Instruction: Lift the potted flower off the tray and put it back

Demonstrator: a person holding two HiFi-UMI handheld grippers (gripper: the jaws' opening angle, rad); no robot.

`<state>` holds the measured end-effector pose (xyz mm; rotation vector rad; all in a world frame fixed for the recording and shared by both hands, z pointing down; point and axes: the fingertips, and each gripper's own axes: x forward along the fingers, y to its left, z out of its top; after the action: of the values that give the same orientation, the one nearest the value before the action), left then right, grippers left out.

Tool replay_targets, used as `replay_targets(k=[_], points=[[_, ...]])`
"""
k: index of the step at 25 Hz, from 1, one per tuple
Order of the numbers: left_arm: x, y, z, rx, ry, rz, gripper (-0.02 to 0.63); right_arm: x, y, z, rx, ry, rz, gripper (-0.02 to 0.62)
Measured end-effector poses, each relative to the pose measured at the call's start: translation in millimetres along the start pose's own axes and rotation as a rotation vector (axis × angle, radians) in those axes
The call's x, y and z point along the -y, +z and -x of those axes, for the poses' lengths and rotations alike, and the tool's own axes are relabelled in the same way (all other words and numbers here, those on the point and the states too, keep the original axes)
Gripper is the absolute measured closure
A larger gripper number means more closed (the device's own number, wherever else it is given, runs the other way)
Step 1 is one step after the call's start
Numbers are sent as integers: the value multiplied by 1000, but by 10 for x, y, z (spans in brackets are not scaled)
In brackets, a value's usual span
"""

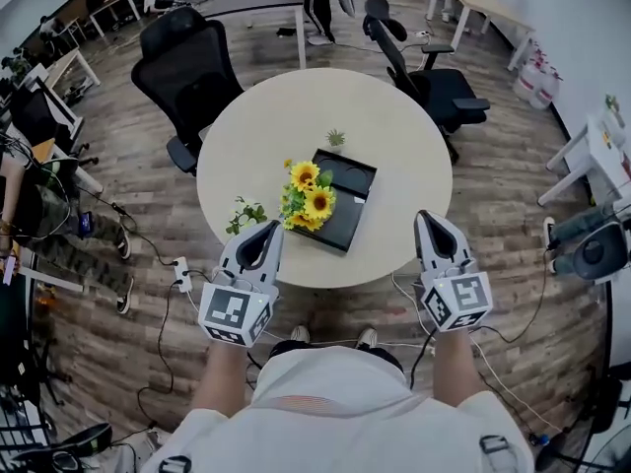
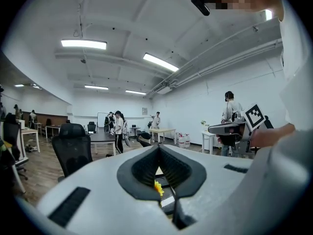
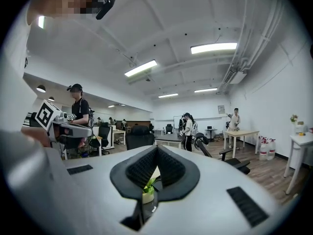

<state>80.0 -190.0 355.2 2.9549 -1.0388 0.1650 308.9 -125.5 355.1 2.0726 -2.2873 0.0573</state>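
The potted sunflowers (image 1: 309, 197) stand on the near left part of the black tray (image 1: 353, 177), in the middle of the round beige table (image 1: 394, 136). My left gripper (image 1: 270, 228) hovers at the table's near edge, just left of the flowers, with its jaws together and nothing in them. My right gripper (image 1: 427, 216) is at the near right edge, away from the tray, also shut and empty. In the left gripper view a yellow sunflower (image 2: 157, 187) peeks out below the shut left gripper (image 2: 159, 147). The right gripper view has the right gripper (image 3: 157, 147) closed too.
A small green plant (image 1: 336, 140) sits at the tray's far edge and a white-flowered sprig (image 1: 246, 213) lies on the table left of the tray. Black office chairs (image 1: 182, 57) (image 1: 429, 82) stand behind the table. A power strip (image 1: 182, 274) and cables lie on the floor.
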Motion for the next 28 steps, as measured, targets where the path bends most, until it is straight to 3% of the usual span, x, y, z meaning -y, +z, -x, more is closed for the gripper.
replay_targets(k=[5, 7, 9, 11, 14, 15, 22, 28], points=[[76, 17, -69, 3, -3, -3, 603, 58, 87, 42, 31, 0, -5, 597], [113, 29, -96, 6, -10, -2, 603, 67, 100, 55, 33, 4, 2, 560], [149, 29, -113, 6, -16, -4, 603, 51, 98, 47, 28, 30, 0, 474], [176, 33, -132, 8, -21, -5, 603, 32, 72, 20, 15, 61, -21, 320], [192, 48, -152, 13, -28, -3, 603, 31, 36, -20, 8, 63, -45, 160], [187, 50, -157, 14, -28, -3, 603, 30, 19, -35, 4, 62, -51, 135], [141, 17, -186, 11, -16, 16, 603, -93, -288, -183, -137, 152, -27, 109], [41, -85, -145, -9, 13, 48, 603, -271, -886, -514, -322, 267, 45, 109]])
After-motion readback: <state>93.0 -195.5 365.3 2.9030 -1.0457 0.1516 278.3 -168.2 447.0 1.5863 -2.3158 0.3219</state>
